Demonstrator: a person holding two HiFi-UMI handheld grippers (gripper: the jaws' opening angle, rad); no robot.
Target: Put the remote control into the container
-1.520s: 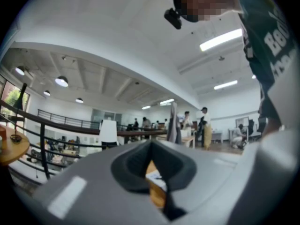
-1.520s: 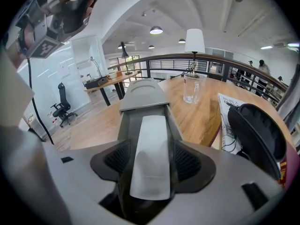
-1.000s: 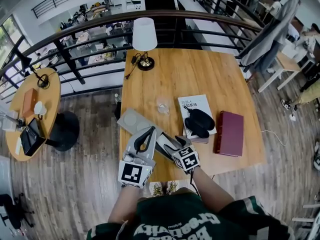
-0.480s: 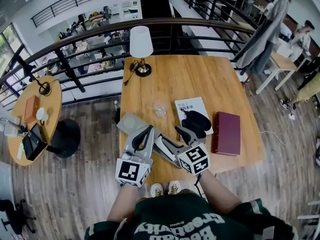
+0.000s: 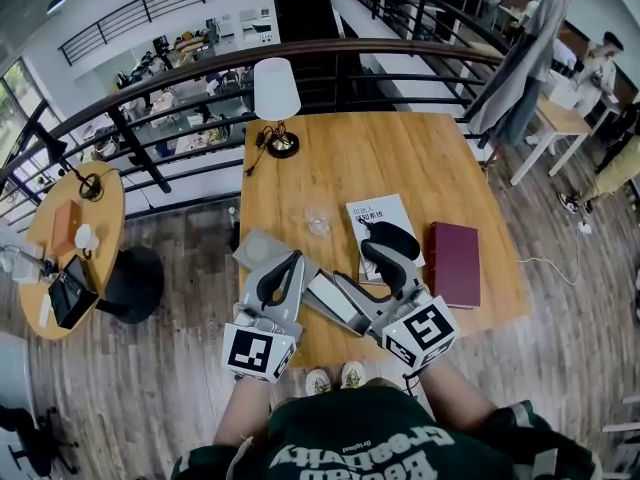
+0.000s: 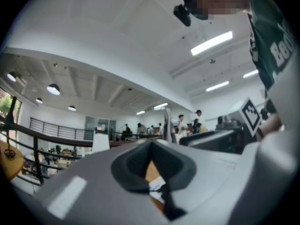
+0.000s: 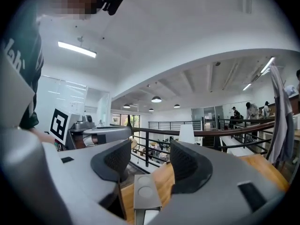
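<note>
A flat grey container (image 5: 262, 250) with round recesses lies at the table's left edge; the right gripper view shows it ahead between the jaws (image 7: 144, 191). A slim white bar (image 5: 323, 290), which looks like the remote control, lies on the wood at the container's near end, its tip low in the right gripper view (image 7: 150, 218). My right gripper (image 5: 365, 283) points up-left at both, open with nothing between its pads (image 7: 145, 165). My left gripper (image 5: 280, 268) hovers over the table's near left part, shut, with nothing seen in it (image 6: 152, 172).
A white book (image 5: 372, 213) with a black object (image 5: 392, 234) on it lies right of the grippers, and a dark red book (image 5: 455, 263) beyond it. A glass (image 5: 318, 218) stands mid-table and a lamp (image 5: 275, 93) at the far left corner. A railing runs behind the table.
My right gripper has drawn back to the right and toward me, away from the left gripper. The left gripper has barely moved.
</note>
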